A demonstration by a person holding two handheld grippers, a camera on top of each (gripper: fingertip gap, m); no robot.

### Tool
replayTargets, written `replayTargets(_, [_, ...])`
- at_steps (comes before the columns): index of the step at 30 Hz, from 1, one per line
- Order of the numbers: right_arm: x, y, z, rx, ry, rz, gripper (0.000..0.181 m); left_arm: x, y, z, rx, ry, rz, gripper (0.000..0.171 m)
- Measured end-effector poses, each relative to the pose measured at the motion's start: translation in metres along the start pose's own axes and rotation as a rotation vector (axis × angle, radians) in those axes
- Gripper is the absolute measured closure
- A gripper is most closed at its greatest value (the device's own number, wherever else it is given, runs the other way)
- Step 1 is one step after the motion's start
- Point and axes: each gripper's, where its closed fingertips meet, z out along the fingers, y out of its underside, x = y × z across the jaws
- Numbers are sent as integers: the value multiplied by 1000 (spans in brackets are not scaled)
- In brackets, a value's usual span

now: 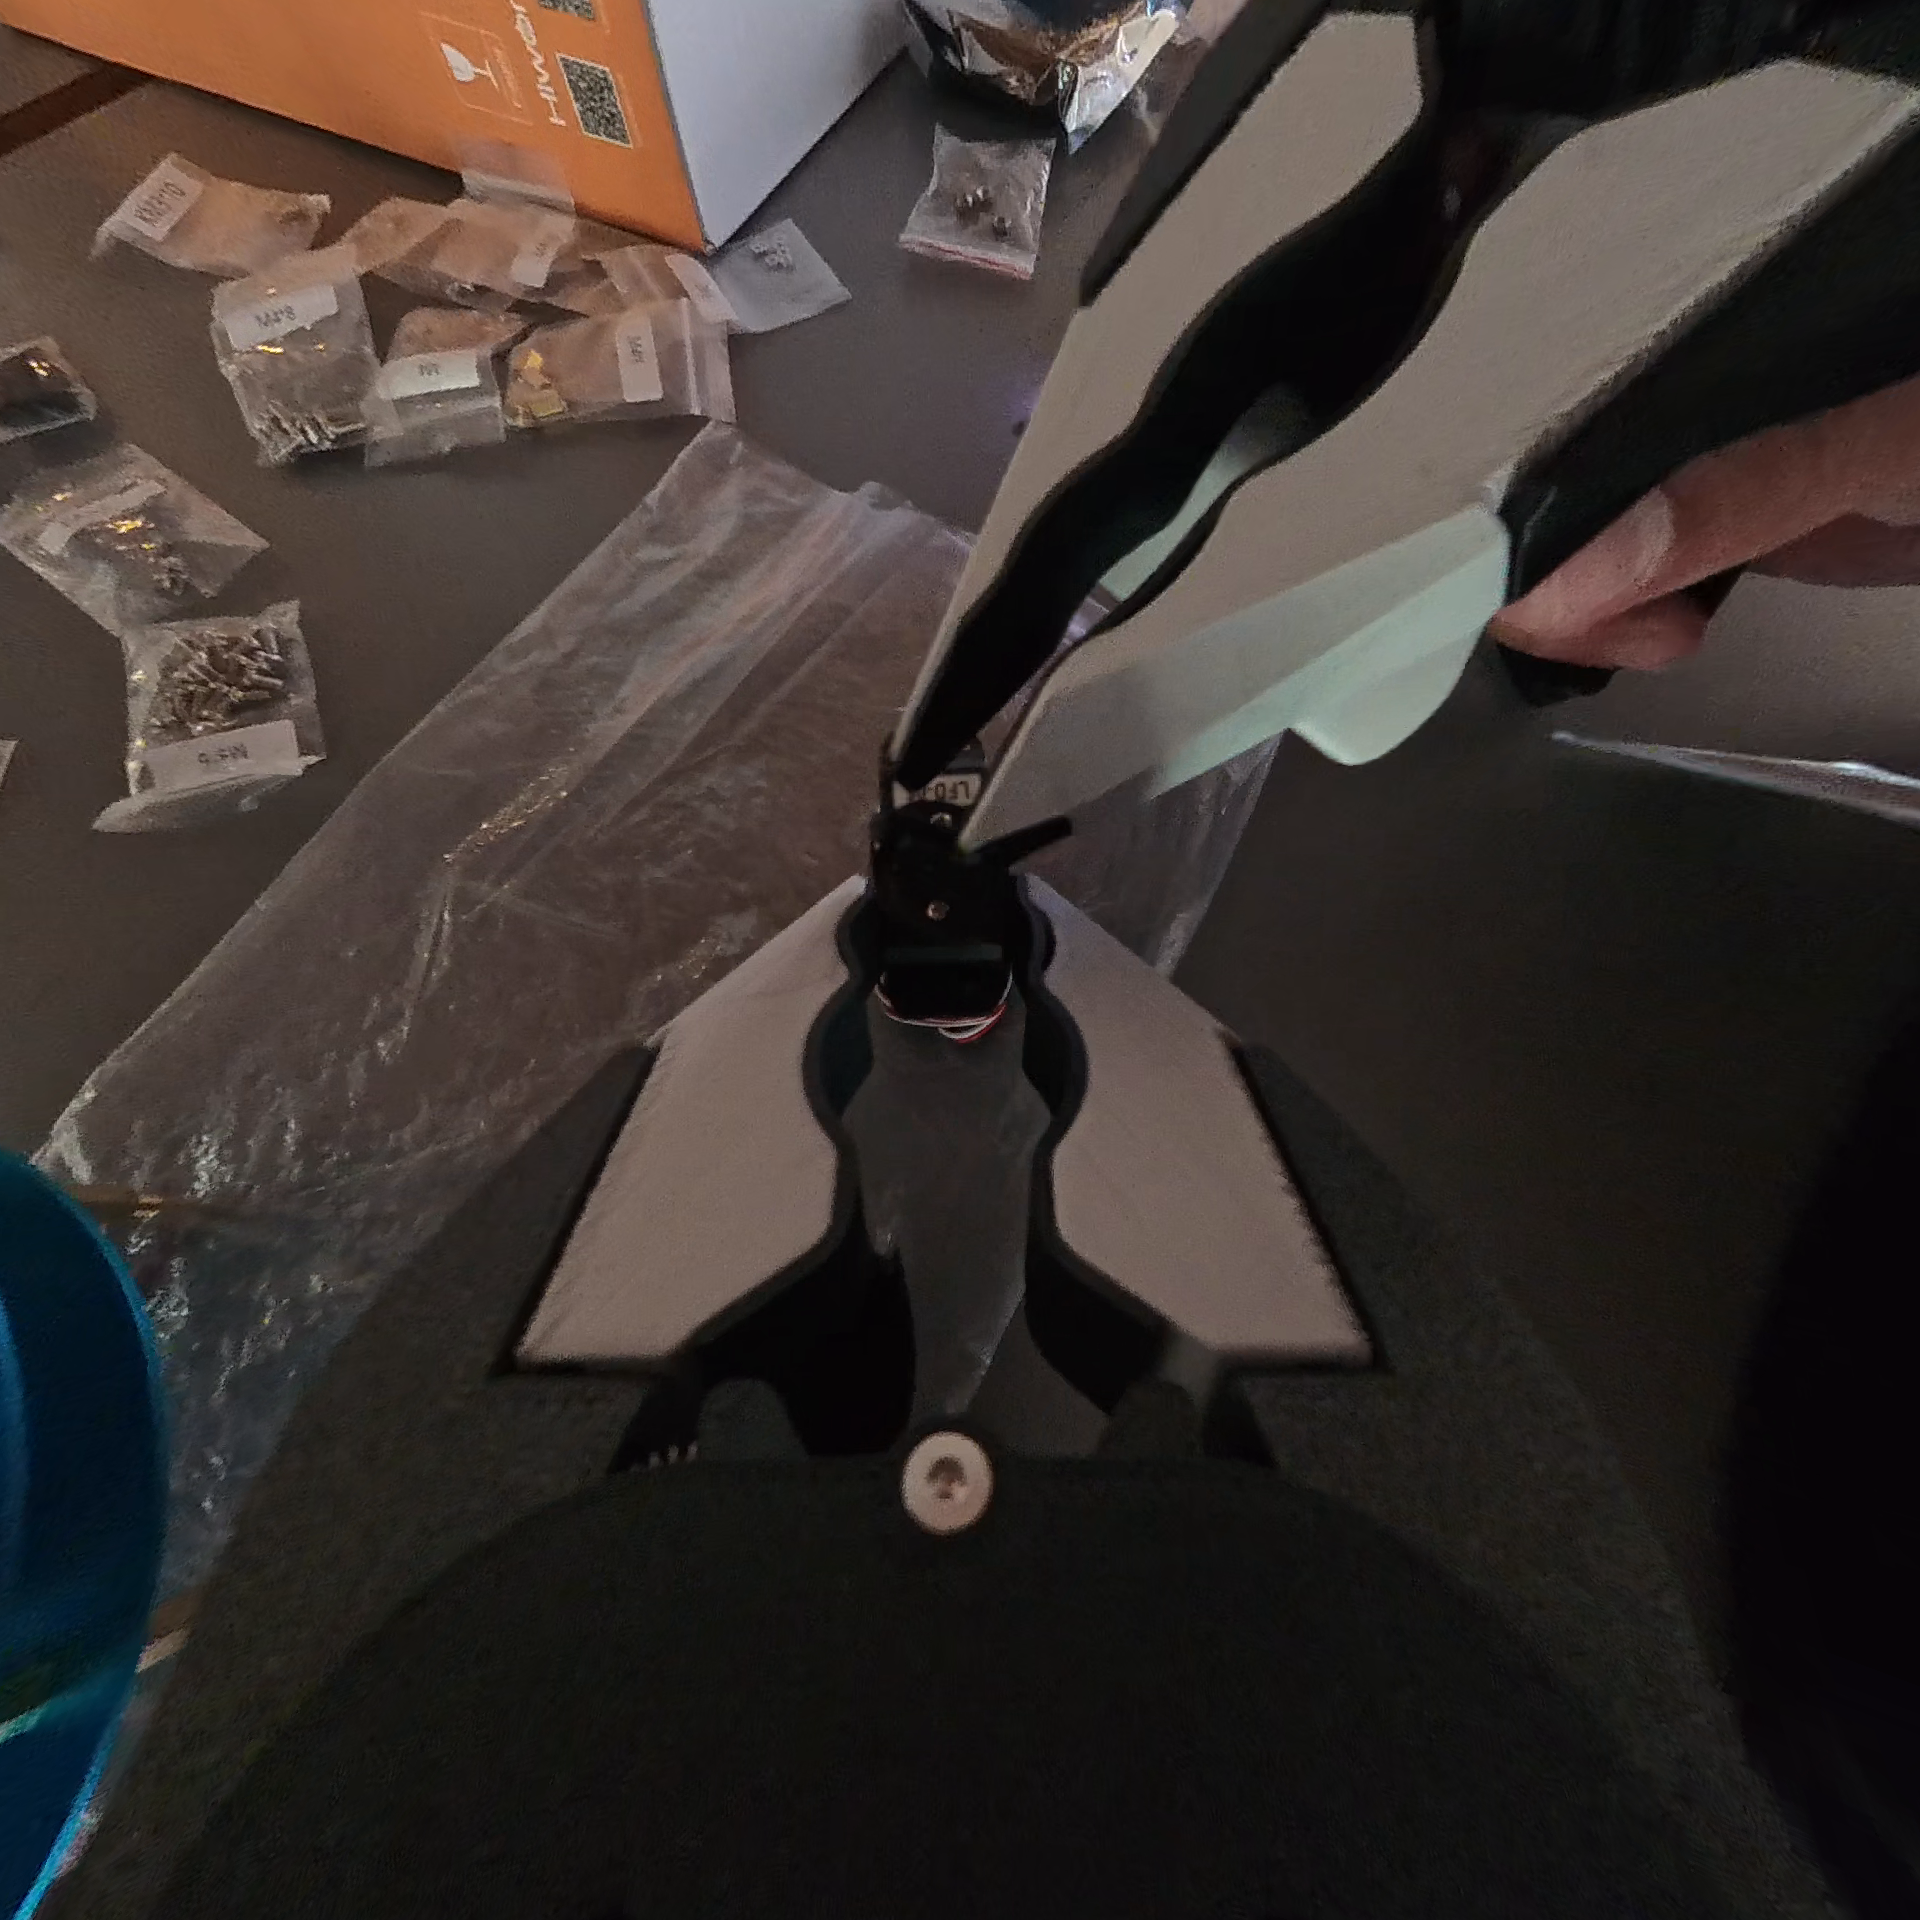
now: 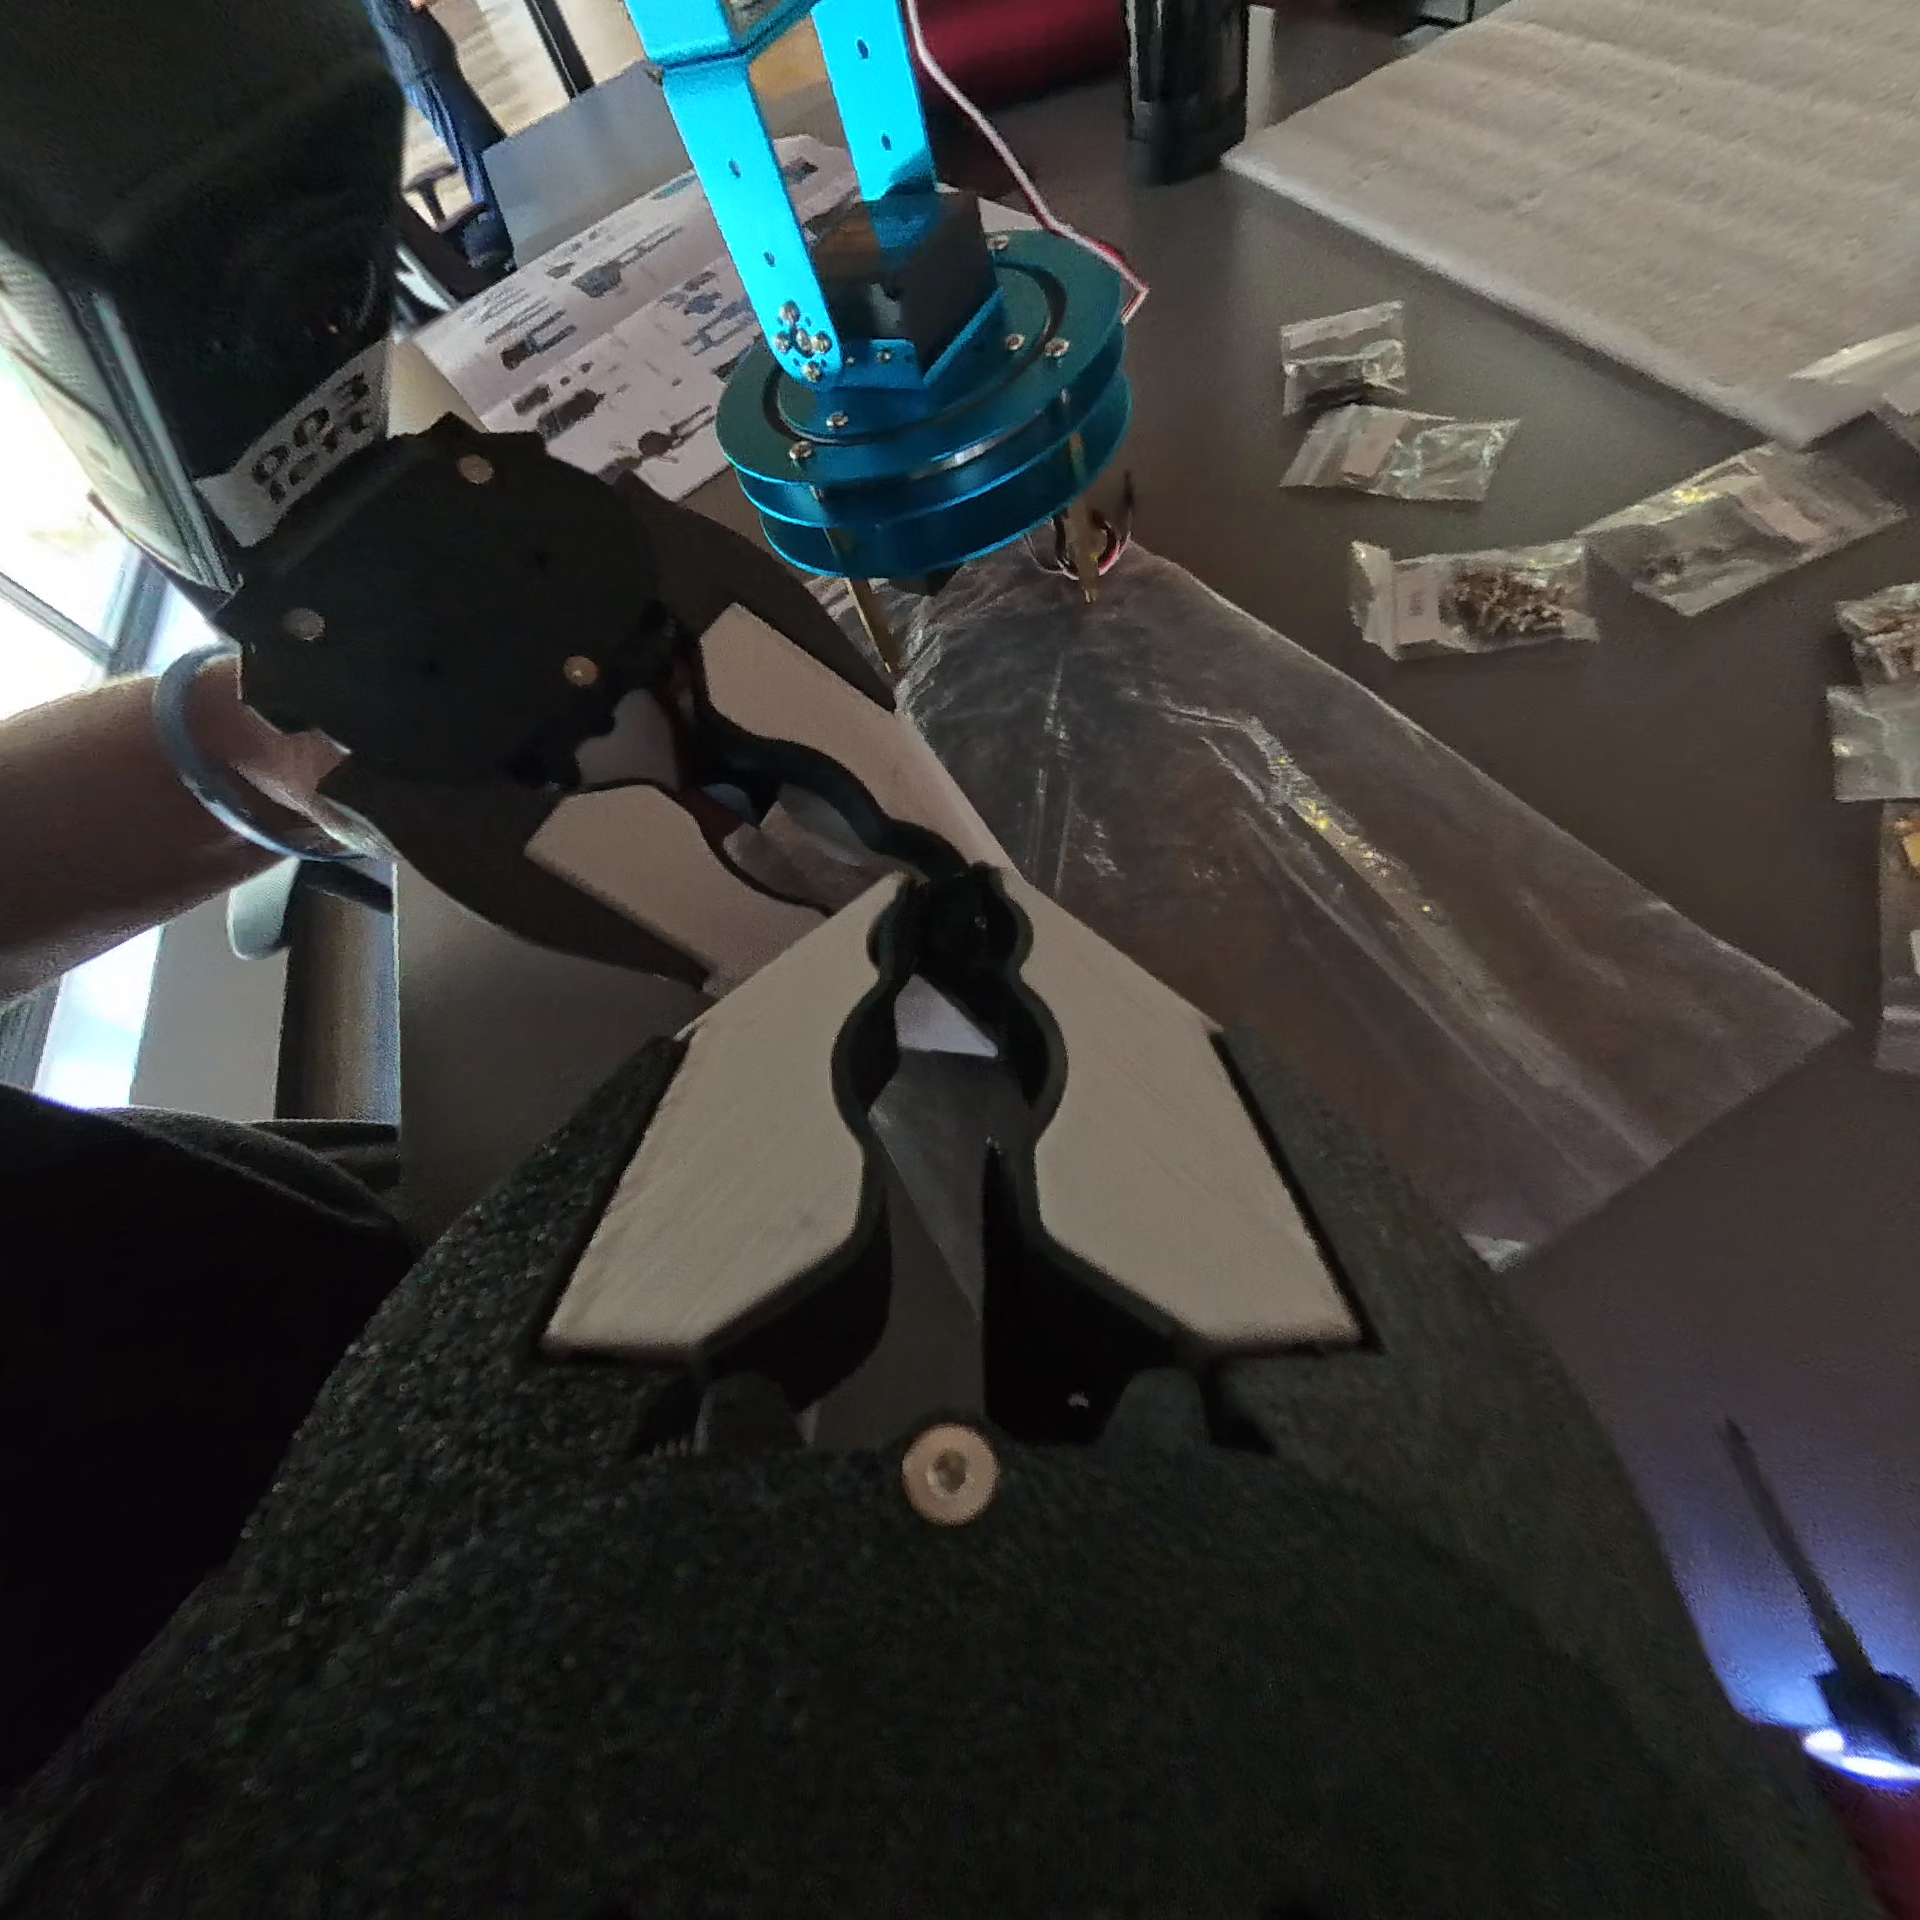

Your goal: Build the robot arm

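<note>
Dark table (image 1: 436, 603) under clear plastic sheet (image 1: 540, 852) | small black motor part (image 1: 940, 914), red and white wires, held above sheet | left gripper (image 1: 940, 904) pinching it | right gripper (image 2: 951, 914) pinching its top | little screw bags (image 1: 223, 691) nearby

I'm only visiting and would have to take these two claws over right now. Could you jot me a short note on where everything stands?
Left claw: shut on the small black motor block, wires trailing from it.
Right claw: shut on the same block's other end, tips meeting the left's.
Both hover above the clear plastic bag on the dark table.
Nearby: blue metal turntable with upright brackets, small bags of screws, orange box, printed sheet.
Done and left: cannot tell.
</note>
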Motion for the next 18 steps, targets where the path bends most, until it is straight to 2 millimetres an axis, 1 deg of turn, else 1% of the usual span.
replayTargets(4, [2, 5, 0, 18, 3, 57, 167, 0, 0, 0, 0, 0, 2, 149])
replayTargets(6, [-1, 4, 1, 24, -12, 44, 171, -1, 1, 0, -2, -3, 15, 149])
replayTargets(7, [-4, 4, 1, 25, -19, 36, 176, -1, 1, 0, -1, 0, 14, 149])
replayTargets(10, [-4, 4, 1, 26, 0, -3, 177, -1, 1, 0, 0, 2, 27, 149])
replayTargets(14, [-4, 5, 0, -12, -71, 52, 179, -1, 1, 0, 1, -4, 55, 149])
replayTargets(18, [-4, 5, 0, -33, -68, -26, 180, -2, 1, 0, 4, -16, 53, 149])
